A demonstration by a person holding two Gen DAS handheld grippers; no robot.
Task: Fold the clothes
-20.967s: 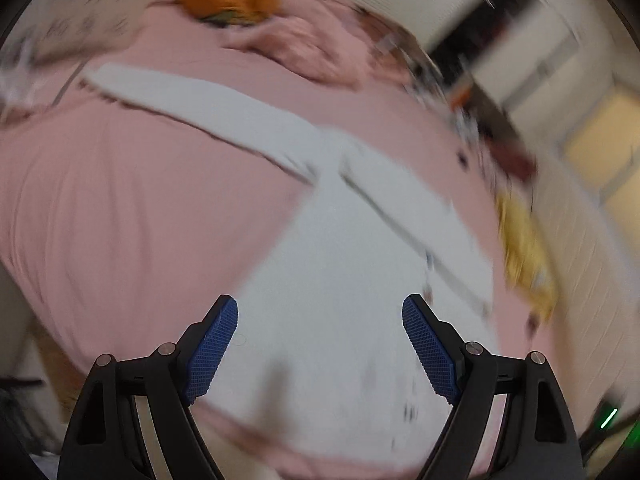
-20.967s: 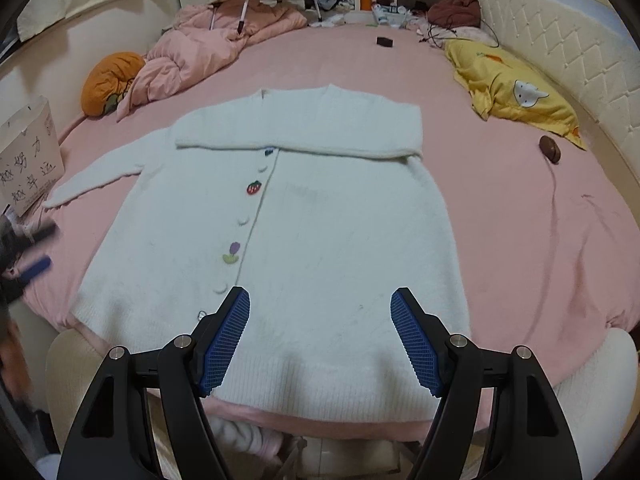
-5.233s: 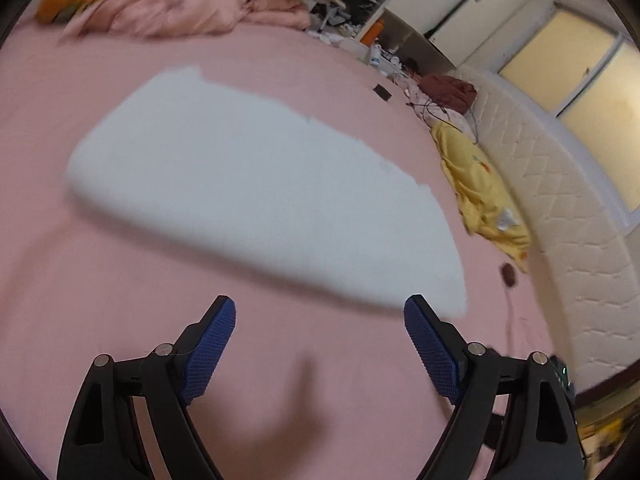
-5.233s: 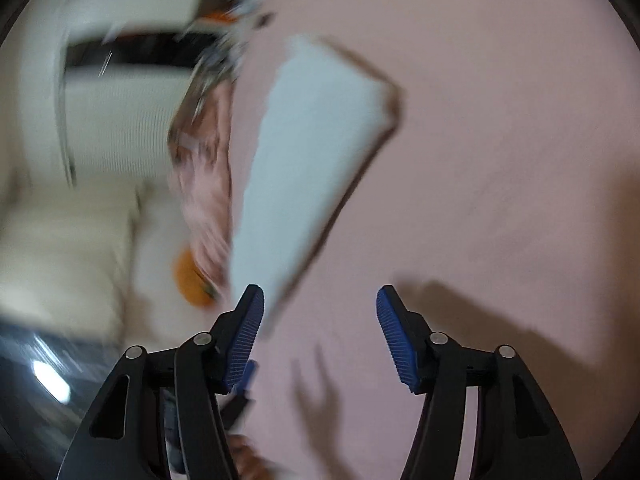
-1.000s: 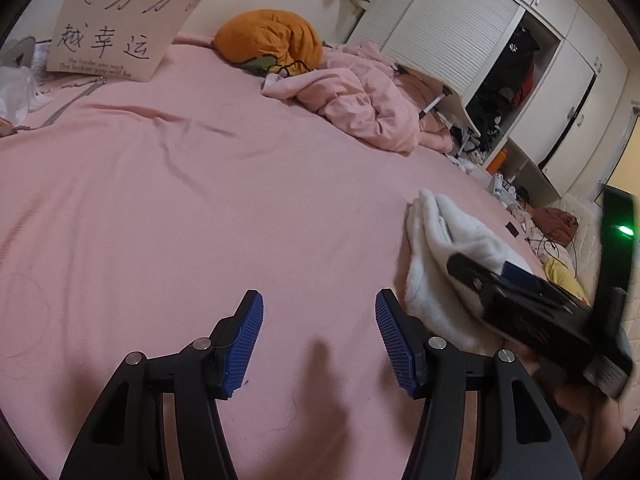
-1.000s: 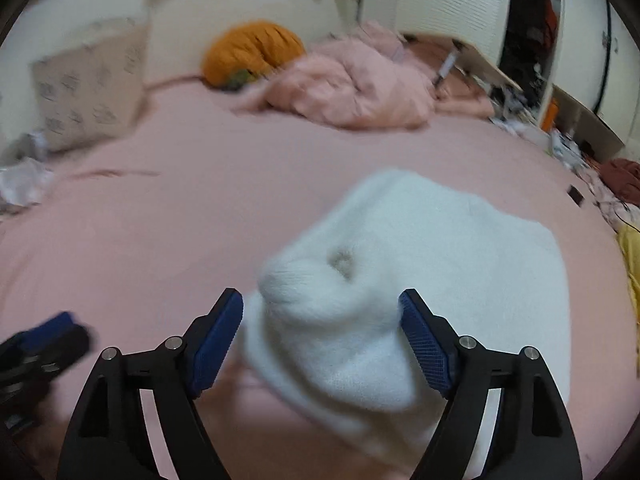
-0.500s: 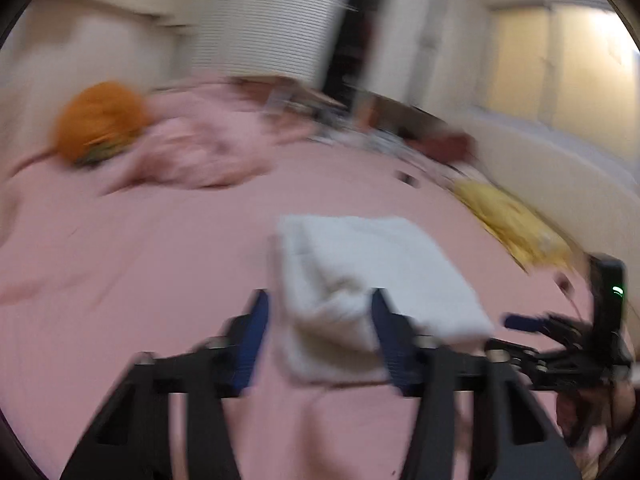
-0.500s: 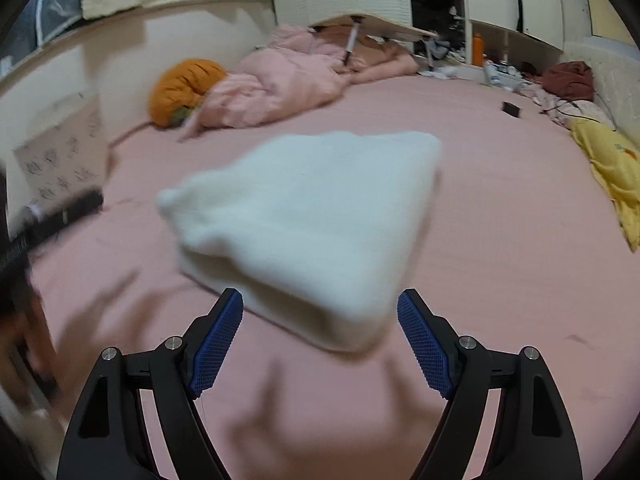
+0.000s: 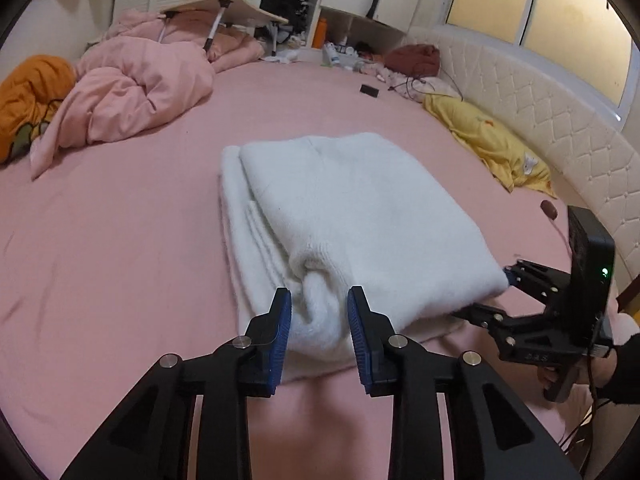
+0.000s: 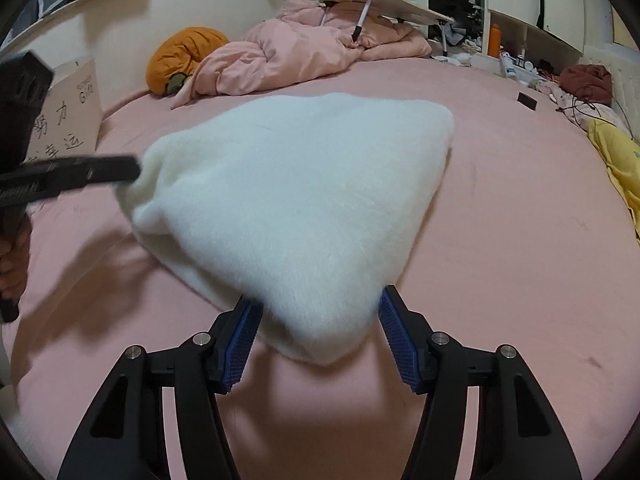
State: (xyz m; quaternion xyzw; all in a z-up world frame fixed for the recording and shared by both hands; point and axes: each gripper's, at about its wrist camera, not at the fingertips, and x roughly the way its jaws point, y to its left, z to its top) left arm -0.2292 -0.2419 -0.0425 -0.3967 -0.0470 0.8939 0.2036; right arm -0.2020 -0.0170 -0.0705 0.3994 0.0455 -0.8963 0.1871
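White and fluffy, the folded sweater (image 9: 352, 216) lies in the middle of the pink bed (image 9: 112, 248). The left gripper (image 9: 319, 320) pinches a thick bunch of the sweater's near corner. The right gripper (image 10: 320, 326) has the other near corner between its blue pads, and its jaws are closing. A pink blanket (image 9: 132, 84) sits far behind.

Both wrist views look steeply down along their tools, close over the sweater (image 9: 352, 216) on the bed (image 9: 120, 216), from opposite near corners, each catching the other tool.
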